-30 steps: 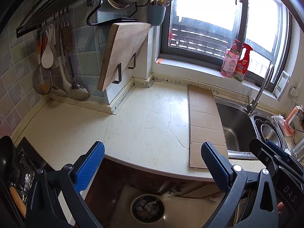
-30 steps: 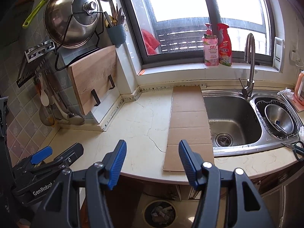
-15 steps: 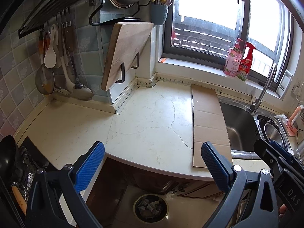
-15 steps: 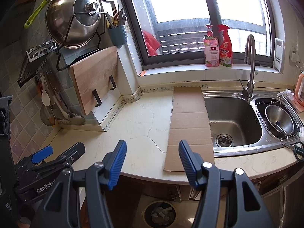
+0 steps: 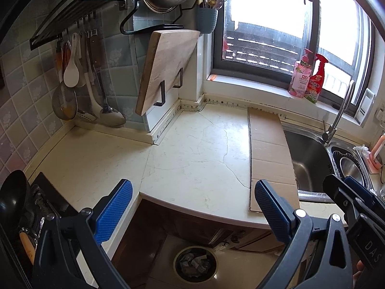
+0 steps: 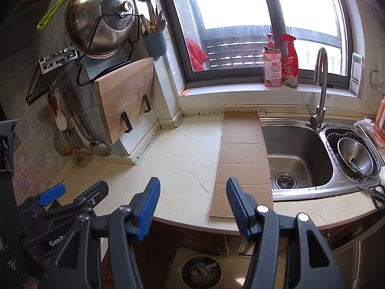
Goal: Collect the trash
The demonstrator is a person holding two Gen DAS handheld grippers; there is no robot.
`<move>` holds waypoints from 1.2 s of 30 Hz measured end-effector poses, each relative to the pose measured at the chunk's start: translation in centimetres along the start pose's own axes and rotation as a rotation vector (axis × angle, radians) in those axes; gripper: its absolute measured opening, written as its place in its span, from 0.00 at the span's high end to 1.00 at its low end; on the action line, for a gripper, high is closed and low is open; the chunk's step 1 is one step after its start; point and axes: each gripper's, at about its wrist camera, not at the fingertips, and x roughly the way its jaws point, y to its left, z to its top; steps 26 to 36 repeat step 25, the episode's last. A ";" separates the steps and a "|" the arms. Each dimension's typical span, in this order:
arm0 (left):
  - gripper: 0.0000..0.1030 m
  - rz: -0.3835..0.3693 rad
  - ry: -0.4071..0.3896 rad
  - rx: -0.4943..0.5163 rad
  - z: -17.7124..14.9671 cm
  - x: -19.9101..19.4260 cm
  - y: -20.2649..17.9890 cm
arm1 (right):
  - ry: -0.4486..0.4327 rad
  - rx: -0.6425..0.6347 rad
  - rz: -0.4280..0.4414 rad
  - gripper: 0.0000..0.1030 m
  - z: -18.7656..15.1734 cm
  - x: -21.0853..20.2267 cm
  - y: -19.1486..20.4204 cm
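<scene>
**Trash sits in the bin on the floor; both my tongs empty**

Trash (image 6: 201,271), crumpled greyish scraps hard to make out, fills a round bin (image 5: 195,266) on the floor below the countertop's (image 5: 192,154) curved front edge. My tools read "GenR…", cut off, and "DAS". The pink bottle (image 6: 272,66) and red spray bottle (image 6: 290,62) on the windowsill carry labels too small for me to read. A cardboard strip (image 6: 243,159) lies along the sink's (image 6: 298,154) left rim. My left gripper (image 5: 192,207) and right gripper (image 6: 192,207) both stand spread apart, holding nothing.
</scene>
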 end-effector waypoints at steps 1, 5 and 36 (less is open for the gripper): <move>0.02 0.003 -0.002 -0.001 0.0 0.0 0.0 | 0.000 -0.002 -0.001 0.44 0.0 0.0 0.0; 0.02 0.016 -0.005 -0.002 -0.2 -0.2 0.1 | 0.007 -0.006 0.001 0.44 0.0 0.1 0.0; 0.02 0.047 -0.033 0.015 -0.3 -1.5 -0.8 | 0.001 -0.026 0.025 0.44 -0.1 -0.7 -0.1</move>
